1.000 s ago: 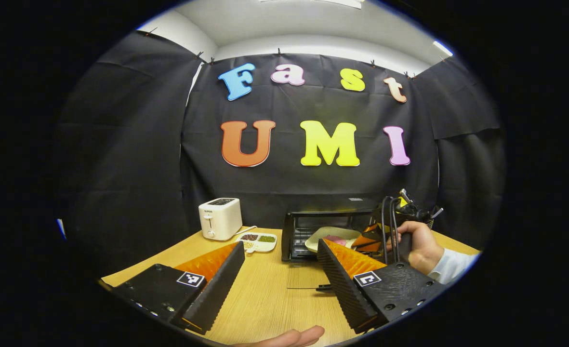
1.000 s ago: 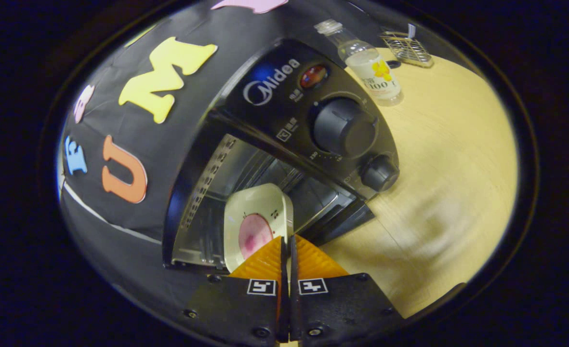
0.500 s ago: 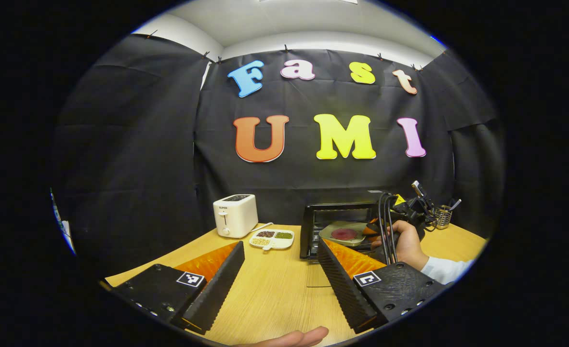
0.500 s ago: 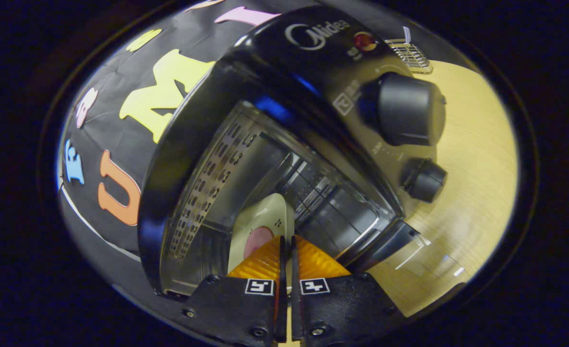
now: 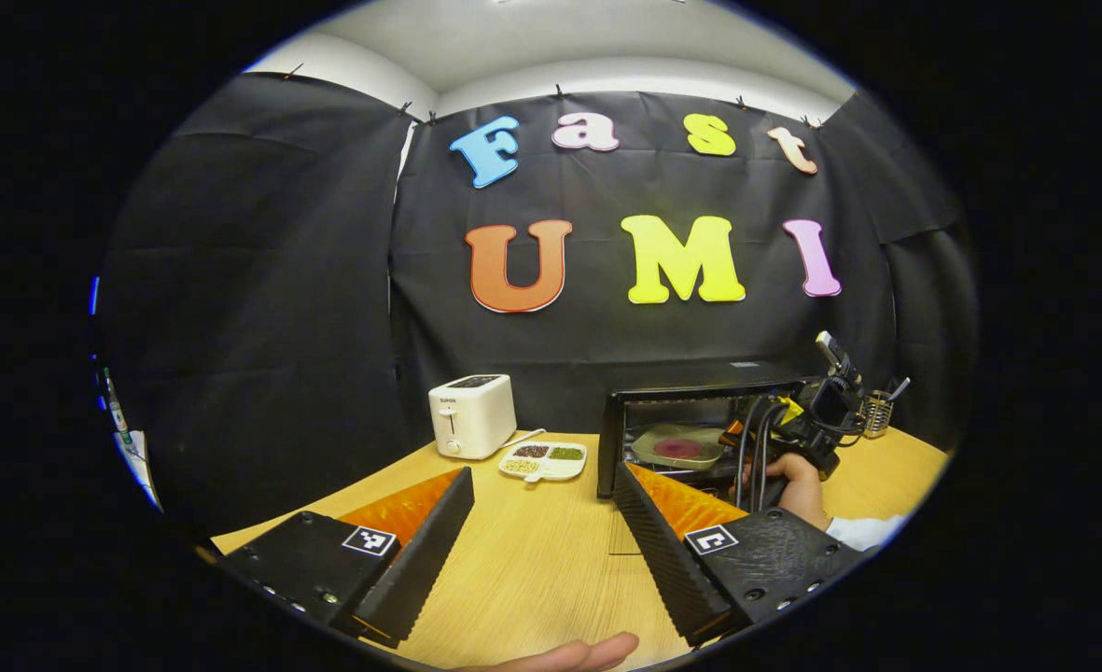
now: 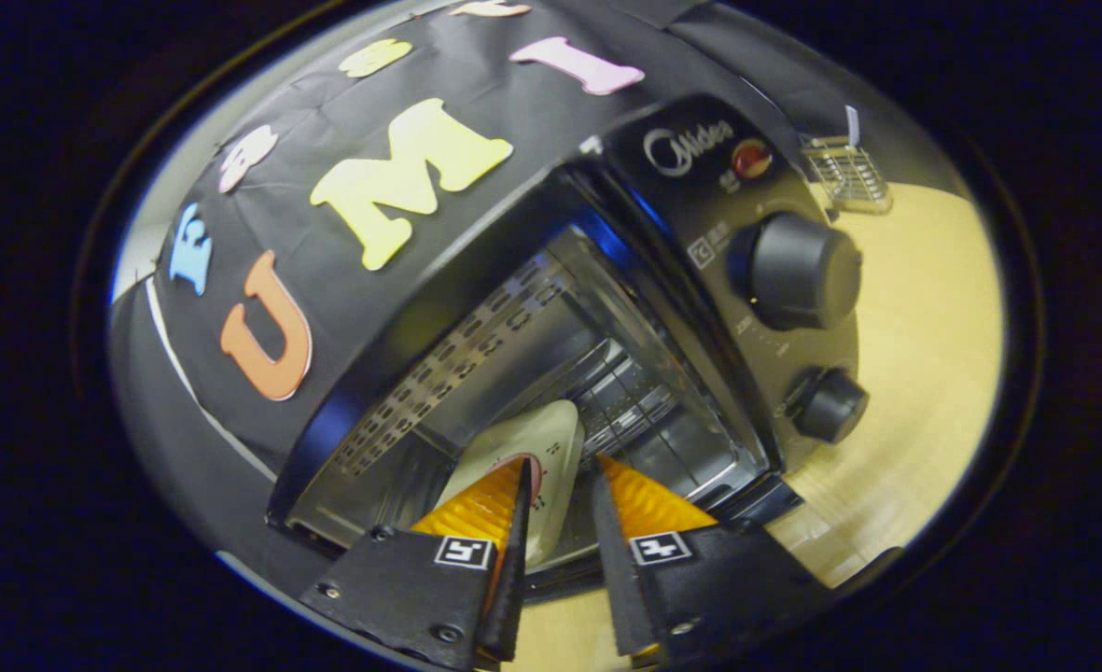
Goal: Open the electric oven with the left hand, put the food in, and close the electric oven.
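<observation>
The black electric oven [image 5: 700, 385] stands at the back right of the wooden table with its door down. Inside it lies a pale plate [image 5: 676, 448] carrying pink food. In the right gripper view the oven [image 6: 690, 177] is close ahead, and the plate [image 6: 537, 439] rests on the rack just past my right gripper [image 6: 560, 462]. Its fingers stand slightly apart and open, on either side of the plate's near rim. A hand holds that right gripper [image 5: 742, 437] at the oven mouth. My left gripper [image 5: 541, 476] hovers wide open over the table, holding nothing.
A white toaster [image 5: 471, 415] and a sectioned dish of grains [image 5: 544, 459] sit left of the oven. A wire utensil holder [image 5: 877, 411] stands to its right. Two knobs [image 6: 798, 271] are on the oven's front panel. A fingertip [image 5: 560, 653] shows at the table's near edge.
My right gripper carried the plate into the oven, then parted its fingers and let go of it. The left gripper stayed open and shifted a little.
</observation>
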`<state>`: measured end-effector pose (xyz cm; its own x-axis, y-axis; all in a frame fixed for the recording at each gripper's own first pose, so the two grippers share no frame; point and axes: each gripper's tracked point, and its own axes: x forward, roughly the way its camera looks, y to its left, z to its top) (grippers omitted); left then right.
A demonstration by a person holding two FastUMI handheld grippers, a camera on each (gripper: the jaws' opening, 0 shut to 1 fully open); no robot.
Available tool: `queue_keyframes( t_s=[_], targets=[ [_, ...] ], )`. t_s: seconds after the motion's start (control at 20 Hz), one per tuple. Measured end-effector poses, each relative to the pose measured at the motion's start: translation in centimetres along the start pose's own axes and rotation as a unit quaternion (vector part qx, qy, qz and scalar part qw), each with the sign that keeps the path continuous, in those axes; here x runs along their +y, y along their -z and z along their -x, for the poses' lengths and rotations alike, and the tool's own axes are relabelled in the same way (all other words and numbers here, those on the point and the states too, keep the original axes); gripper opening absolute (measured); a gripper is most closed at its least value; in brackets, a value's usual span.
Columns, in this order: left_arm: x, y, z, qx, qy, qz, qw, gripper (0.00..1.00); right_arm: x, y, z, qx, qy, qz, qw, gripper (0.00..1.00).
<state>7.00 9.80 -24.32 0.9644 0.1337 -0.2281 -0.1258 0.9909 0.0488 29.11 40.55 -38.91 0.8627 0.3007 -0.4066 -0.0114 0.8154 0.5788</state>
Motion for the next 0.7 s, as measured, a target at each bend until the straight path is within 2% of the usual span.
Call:
queue_keyframes(
  t_s=[0.2, 0.25, 0.3, 0.35, 0.4, 0.45, 0.55, 0.7],
  targets=[
    [-0.5, 0.8, 0.0, 0.012, -0.001, 0.001, 1.000, 0.96, 1.1, 0.0, 4.6, -0.018, -0.036, 0.080, 0.996, 0.60],
    [-0.8, 1.1, 0.0, 0.015, 0.000, 0.001, 1.000, 0.96, 1.3, 0.3, 5.8, -0.019, -0.045, 0.104, 0.993, 0.70],
    [-1.1, 1.4, -0.2, 0.020, 0.001, 0.001, 1.000, 0.96, 1.4, 0.4, 7.1, -0.018, -0.052, 0.125, 0.991, 0.71],
    [-1.3, 1.8, -0.3, 0.027, 0.002, 0.003, 1.000, 0.96, 1.5, 0.4, 8.3, -0.012, -0.061, 0.138, 0.988, 0.77],
    [-1.7, 2.3, -0.5, 0.036, 0.005, 0.005, 0.999, 0.96, 1.7, 0.5, 9.7, -0.004, -0.072, 0.145, 0.987, 0.87],
    [-2.2, 2.9, -0.4, 0.046, 0.011, 0.007, 0.999, 0.96, 1.9, 0.3, 11.0, 0.000, -0.082, 0.153, 0.985, 0.92],
    [-3.3, 3.8, -0.6, 0.063, 0.021, 0.008, 0.998, 0.96, 1.9, -1.0, 13.2, -0.008, -0.095, 0.183, 0.978, 0.96],
    [-5.1, 5.1, -0.8, 0.085, 0.034, 0.004, 0.996, 0.96, 2.2, -3.5, 16.8, -0.037, -0.111, 0.218, 0.969, 0.95]
  ],
)
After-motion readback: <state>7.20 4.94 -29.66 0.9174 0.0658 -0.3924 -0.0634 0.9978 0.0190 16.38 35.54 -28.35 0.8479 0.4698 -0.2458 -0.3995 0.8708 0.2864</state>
